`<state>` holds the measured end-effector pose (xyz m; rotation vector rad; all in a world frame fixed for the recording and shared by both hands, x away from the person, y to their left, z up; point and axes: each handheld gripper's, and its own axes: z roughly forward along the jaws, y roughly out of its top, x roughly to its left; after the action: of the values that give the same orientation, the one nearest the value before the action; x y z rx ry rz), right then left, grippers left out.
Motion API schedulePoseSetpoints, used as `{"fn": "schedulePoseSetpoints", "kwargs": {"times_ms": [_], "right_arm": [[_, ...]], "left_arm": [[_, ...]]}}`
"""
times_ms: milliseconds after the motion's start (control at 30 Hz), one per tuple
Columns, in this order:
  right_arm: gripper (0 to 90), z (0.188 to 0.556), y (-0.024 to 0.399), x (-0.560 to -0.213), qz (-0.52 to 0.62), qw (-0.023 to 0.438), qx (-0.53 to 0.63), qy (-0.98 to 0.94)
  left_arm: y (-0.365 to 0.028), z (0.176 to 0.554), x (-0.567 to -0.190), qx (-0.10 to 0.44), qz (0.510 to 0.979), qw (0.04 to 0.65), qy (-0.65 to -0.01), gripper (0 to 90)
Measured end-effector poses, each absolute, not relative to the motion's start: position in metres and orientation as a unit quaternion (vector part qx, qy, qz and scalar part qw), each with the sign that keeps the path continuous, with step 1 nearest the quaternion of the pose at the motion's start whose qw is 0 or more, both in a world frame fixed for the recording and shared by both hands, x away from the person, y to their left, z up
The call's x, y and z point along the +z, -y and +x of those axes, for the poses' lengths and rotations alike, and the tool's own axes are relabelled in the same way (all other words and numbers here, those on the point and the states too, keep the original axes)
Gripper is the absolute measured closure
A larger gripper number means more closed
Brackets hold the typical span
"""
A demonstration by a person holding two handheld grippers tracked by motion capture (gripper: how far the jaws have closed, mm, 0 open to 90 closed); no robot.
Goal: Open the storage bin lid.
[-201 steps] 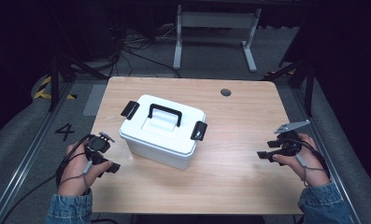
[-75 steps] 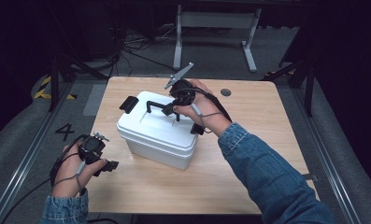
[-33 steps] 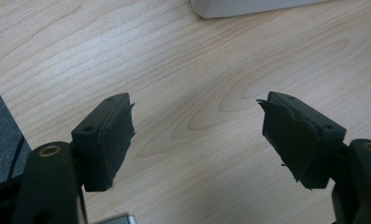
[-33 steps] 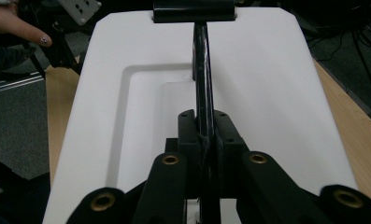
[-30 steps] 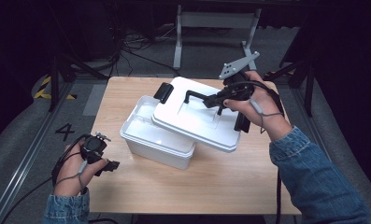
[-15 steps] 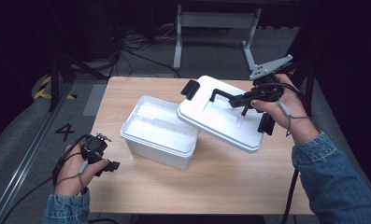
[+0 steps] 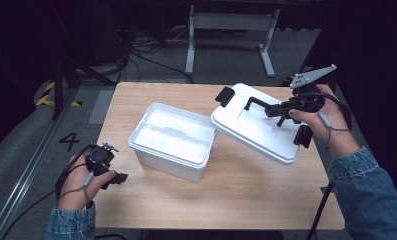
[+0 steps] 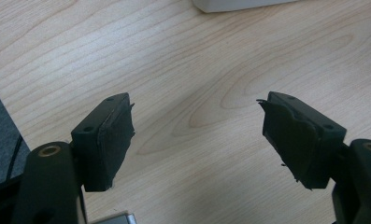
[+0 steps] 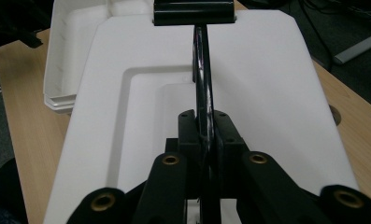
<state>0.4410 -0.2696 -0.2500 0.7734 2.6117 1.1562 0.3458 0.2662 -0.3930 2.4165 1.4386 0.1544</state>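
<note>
The right gripper [image 9: 205,140] is pinching the lid's thin black handle [image 9: 202,88] between its jaws, which are closed flat against it on both sides. From that grip the white lid [image 7: 258,127] is hanging tilted over the right half of the wooden table [image 7: 226,195], its low edge just beside the rim of the open white box [image 7: 172,140], its far end reaching toward the table's right edge. A black latch [image 7: 225,96] is sticking up at the lid's high corner and another [image 7: 303,136] is showing at the opposite end, near the hand. The box is sitting near the middle of the table, uncovered, its pale inside showing. Bare wood is lying open in front of it and along the near edge. The left gripper [image 8: 197,135] is waiting at the near left corner, jaws spread wide over bare wood, holding nothing, well apart from the box.
</note>
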Motion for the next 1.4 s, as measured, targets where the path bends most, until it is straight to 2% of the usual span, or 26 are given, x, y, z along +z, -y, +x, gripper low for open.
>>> {"fn": "schedulePoseSetpoints", "kwargs": {"times_ms": [333,467,967,1400], "right_arm": [[84.6,0.450,0.305,-0.268,0.297,0.100,0.376,-0.872],[84.6,0.459,0.315,-0.287,0.315,0.097,0.363,-0.872],[84.6,0.476,0.324,-0.350,0.344,0.081,0.338,-0.872],[84.6,0.482,0.330,-0.390,0.369,0.056,0.341,-0.863]], "left_arm": [[-0.268,0.346,-0.393,0.055,0.847,0.162,-0.503,25.4],[-0.268,0.347,-0.394,0.053,0.847,0.161,-0.504,25.4],[-0.267,0.348,-0.396,0.054,0.845,0.162,-0.506,25.4],[-0.267,0.349,-0.396,0.059,0.845,0.163,-0.506,26.2]]}}
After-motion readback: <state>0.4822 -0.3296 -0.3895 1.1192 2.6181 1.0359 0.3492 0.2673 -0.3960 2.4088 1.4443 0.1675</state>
